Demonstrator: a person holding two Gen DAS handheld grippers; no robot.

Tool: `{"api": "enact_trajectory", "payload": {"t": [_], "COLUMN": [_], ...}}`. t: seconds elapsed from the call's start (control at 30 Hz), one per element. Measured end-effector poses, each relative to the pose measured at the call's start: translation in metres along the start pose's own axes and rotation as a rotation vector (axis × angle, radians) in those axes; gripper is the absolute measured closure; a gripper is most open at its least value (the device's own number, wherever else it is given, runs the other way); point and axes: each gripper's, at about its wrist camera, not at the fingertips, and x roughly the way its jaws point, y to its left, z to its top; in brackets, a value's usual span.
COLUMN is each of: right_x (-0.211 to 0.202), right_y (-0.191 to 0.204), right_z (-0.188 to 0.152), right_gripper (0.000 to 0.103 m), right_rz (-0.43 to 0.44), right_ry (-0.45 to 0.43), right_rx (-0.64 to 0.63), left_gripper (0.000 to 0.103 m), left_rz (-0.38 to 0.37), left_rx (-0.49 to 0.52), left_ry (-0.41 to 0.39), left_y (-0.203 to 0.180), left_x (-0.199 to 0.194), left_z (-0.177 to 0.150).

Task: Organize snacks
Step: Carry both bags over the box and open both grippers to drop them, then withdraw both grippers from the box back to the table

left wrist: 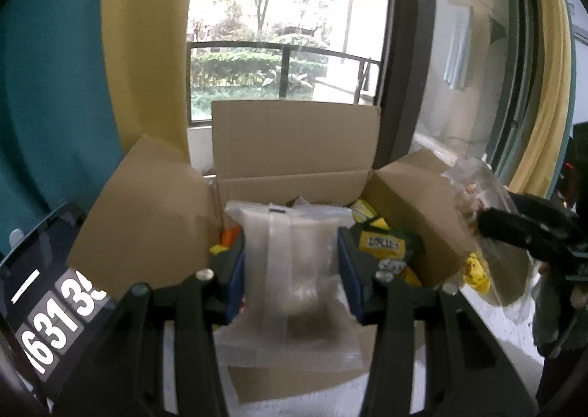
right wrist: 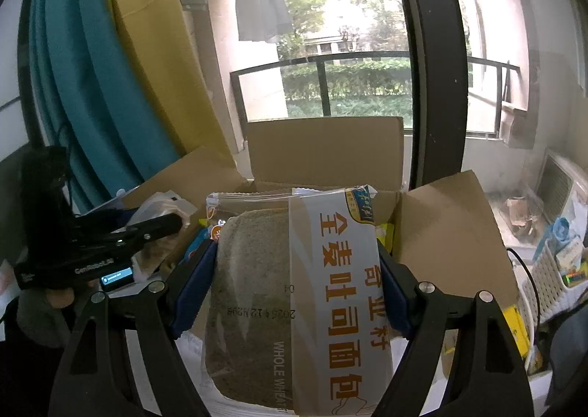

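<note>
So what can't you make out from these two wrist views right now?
- Left wrist view: the clear bag in the left gripper is blurred, so its contents are unreadable.
- Left wrist view: that bag hides most of the cardboard box interior.
- Right wrist view: the bread bag in the right gripper blocks the box floor; the bag's bottom is cut off by the frame edge.

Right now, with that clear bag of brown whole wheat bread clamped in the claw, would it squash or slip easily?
Probably squashy: the clear bag of brown whole wheat bread holds soft slices, so the right claw could dent them. Its glossy film looks slippery. It seems light for its bulk, and the loose top would likely flop.
</note>
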Motion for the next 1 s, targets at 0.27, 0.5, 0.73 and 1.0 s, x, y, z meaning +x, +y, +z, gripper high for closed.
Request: {"api": "enact_trajectory", "payload": {"t": [0.27,0.5,0.73,1.0], "right_x": [0.019,0.034,0.063,0.118], "right_y": [-0.007,-0.006,0.008,0.029], "right_z": [0.01,0.019,0.034,0.061], "right_gripper": [0.02,0.02,0.02,0.02], "right_rz": [-0.011,-0.023,0.015,0.062], "right_ry": [-0.002,-0.003,-0.004,0.031], "right_rx": [0.004,-0.005,0.0,0.034], "left_gripper": [0.054,0.021,0.02,0.02], "left_rz": [0.023,0.065,0.093,0.134], "left_rx": [-0.026,-0.051,-0.086,-0.091], "left_ry": [0.026,-0.001,-0.072,-0.083], "left_y": [0.012,0.026,0.043,0.064], "left_x": [0.051,0.052,0.007,-0.024], "left_z": [0.02,0.032,0.039,0.032]}}
